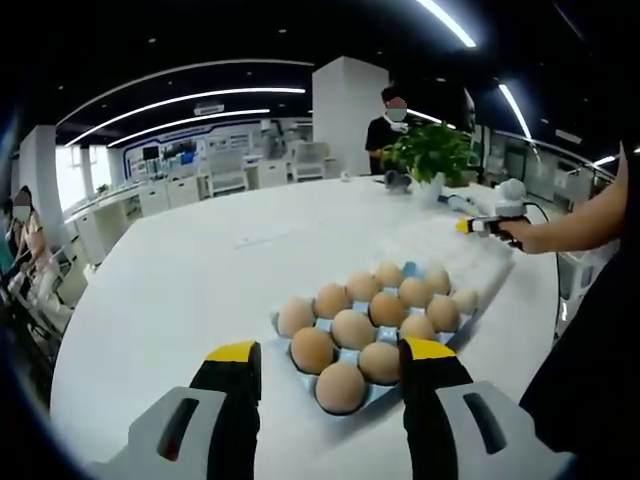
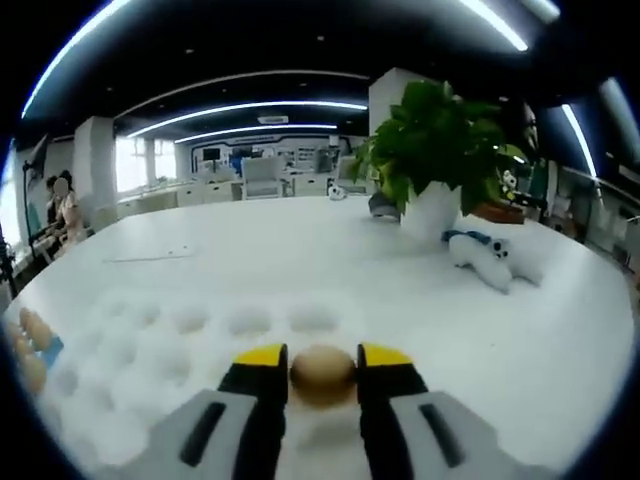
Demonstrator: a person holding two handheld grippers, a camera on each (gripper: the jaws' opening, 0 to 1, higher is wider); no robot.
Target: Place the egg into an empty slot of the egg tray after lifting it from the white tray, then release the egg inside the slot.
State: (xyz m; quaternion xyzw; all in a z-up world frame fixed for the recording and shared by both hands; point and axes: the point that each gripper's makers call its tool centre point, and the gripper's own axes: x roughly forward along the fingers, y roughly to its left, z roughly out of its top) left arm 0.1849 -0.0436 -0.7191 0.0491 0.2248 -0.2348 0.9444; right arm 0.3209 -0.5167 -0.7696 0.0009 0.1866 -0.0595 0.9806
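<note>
Right gripper (image 2: 322,366) clamping egg (image 2: 322,375) between both jaws, hovering over white tray (image 2: 190,330). Left gripper (image 1: 330,352) holding jaws apart, empty, beside egg tray (image 1: 385,330) on table (image 1: 200,270).

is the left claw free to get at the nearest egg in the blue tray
Probably yes. The left claw is open and holds nothing, and the nearest egg sits right between its jaws at the blue tray's near edge, with nothing over it.
</note>
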